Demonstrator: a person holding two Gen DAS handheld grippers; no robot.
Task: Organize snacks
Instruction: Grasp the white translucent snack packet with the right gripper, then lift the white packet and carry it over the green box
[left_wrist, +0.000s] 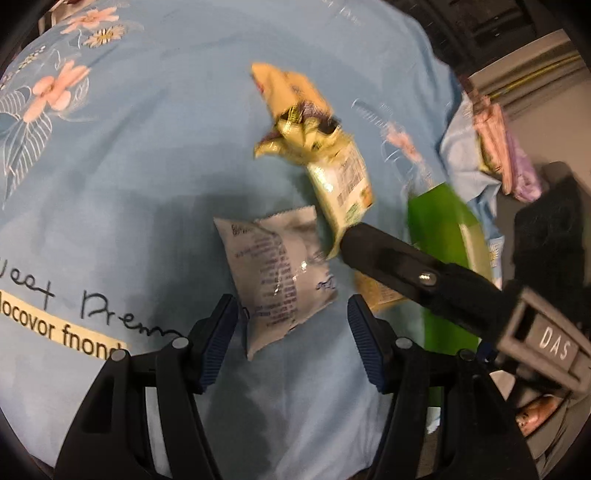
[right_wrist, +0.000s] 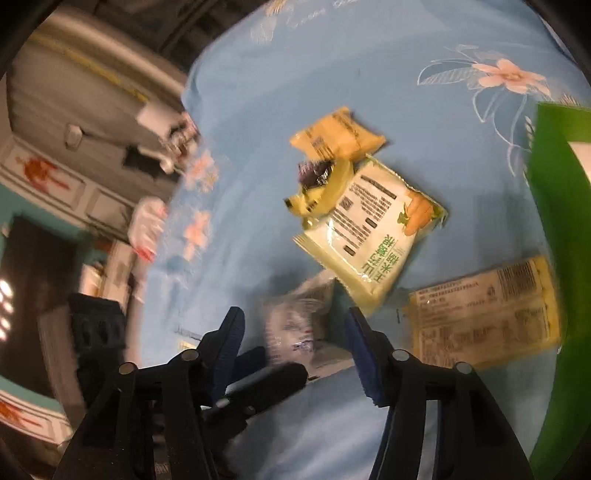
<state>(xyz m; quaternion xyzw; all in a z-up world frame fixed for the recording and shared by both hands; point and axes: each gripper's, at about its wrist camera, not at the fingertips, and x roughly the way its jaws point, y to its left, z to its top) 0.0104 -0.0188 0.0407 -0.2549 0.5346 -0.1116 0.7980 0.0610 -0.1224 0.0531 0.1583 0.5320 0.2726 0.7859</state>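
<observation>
A silver-white snack packet (left_wrist: 280, 277) lies on the blue flowered cloth (left_wrist: 147, 184). Its lower end reaches between the fingertips of my left gripper (left_wrist: 291, 325), which stands open with a gap to the pads. My right gripper (right_wrist: 295, 343) is open too, with the same packet (right_wrist: 295, 325), blurred, lying between its jaws. One right finger (left_wrist: 388, 258) reaches in from the right beside it. Behind it lie a pale green carrot packet (right_wrist: 369, 236), crumpled yellow wrappers (right_wrist: 317, 188) and an orange-yellow packet (right_wrist: 336, 136).
A flat yellow packet (right_wrist: 480, 317) lies by a green box (right_wrist: 554, 258) at the right. The cloth's far edge (right_wrist: 192, 122) drops to a dim room. Folded pink and purple cloth (left_wrist: 506, 158) lies beyond the green box (left_wrist: 443, 229).
</observation>
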